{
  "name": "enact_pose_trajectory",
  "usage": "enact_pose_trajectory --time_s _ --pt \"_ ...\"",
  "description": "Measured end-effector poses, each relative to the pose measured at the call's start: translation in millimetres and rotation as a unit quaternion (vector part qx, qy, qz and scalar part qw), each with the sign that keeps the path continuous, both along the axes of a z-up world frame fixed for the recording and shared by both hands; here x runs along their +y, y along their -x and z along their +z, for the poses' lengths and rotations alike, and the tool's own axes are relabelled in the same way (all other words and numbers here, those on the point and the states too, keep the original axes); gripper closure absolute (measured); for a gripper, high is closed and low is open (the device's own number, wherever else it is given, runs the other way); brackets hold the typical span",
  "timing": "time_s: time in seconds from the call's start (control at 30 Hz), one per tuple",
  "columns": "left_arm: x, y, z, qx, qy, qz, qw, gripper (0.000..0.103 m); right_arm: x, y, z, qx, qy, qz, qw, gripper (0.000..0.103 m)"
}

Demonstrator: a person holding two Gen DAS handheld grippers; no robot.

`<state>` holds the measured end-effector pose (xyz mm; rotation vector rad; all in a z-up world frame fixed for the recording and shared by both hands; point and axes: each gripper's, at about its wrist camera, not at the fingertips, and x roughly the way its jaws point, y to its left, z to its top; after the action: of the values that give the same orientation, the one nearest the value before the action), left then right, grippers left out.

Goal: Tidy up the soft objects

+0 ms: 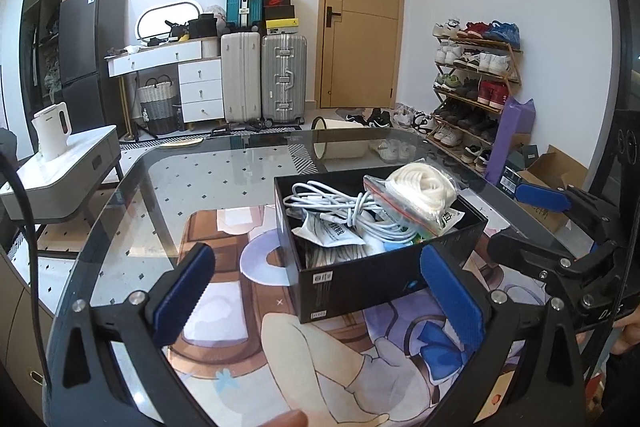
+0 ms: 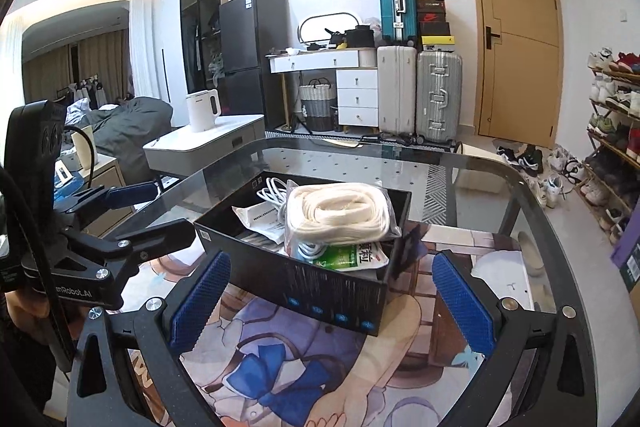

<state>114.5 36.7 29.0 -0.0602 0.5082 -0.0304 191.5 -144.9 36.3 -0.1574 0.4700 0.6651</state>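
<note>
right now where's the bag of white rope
The bag of white rope lies on top of the pile inside the black box on the glass table, over the white cables and beside a green packet.

box (image 2: 304, 279) blocks centre | glass table (image 1: 200, 183) bare left | rope bag (image 2: 340, 213) overtops box

Black gripper frames (image 1: 316, 291), blue ribbed pads (image 2: 200, 297), silver screws, blk cable (image 1: 24, 195)

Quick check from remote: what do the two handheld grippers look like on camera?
Both match: the left gripper and right gripper have black frames with silver screws and blue textured pads. White lettering marks the left body, and a black cable trails from it.
</note>
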Motion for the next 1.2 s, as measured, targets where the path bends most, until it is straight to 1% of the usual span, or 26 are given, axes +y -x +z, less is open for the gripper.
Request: enact_pose_trajectory --time_s 0.13,0.33,0.43,0.63,0.83,0.93,1.2 --pt "-1 7 -1 -0.018 -0.001 0.003 0.9998 0.000 -4 7 -1 -0.008 -0.010 -0.004 1.000 0.001" --pt "-3 11 -5 -0.037 -0.017 0.011 0.9991 0.000 -5 9 -2 -0.021 -0.016 -0.008 1.000 0.001" --pt "-2 12 -8 -0.045 -0.015 0.012 0.9988 0.000 -5 11 -5 -0.023 -0.019 -0.009 1.000 0.001" --pt "-3 13 -11 -0.050 -0.014 0.016 0.9985 0.000 -7 14 -4 -0.037 -0.019 -0.007 0.999 0.001" --pt "0 16 -11 -0.059 -0.007 0.019 0.9981 0.000 -7 18 -6 -0.042 -0.017 -0.011 0.999 0.001" --pt "0 16 -11 -0.058 -0.005 0.020 0.9981 0.000 -10 19 -5 -0.045 -0.024 -0.010 0.999 0.001" --pt "-4 18 -11 -0.059 -0.017 0.019 0.9979 0.000 -13 20 -5 -0.047 -0.036 -0.019 0.998 0.001"
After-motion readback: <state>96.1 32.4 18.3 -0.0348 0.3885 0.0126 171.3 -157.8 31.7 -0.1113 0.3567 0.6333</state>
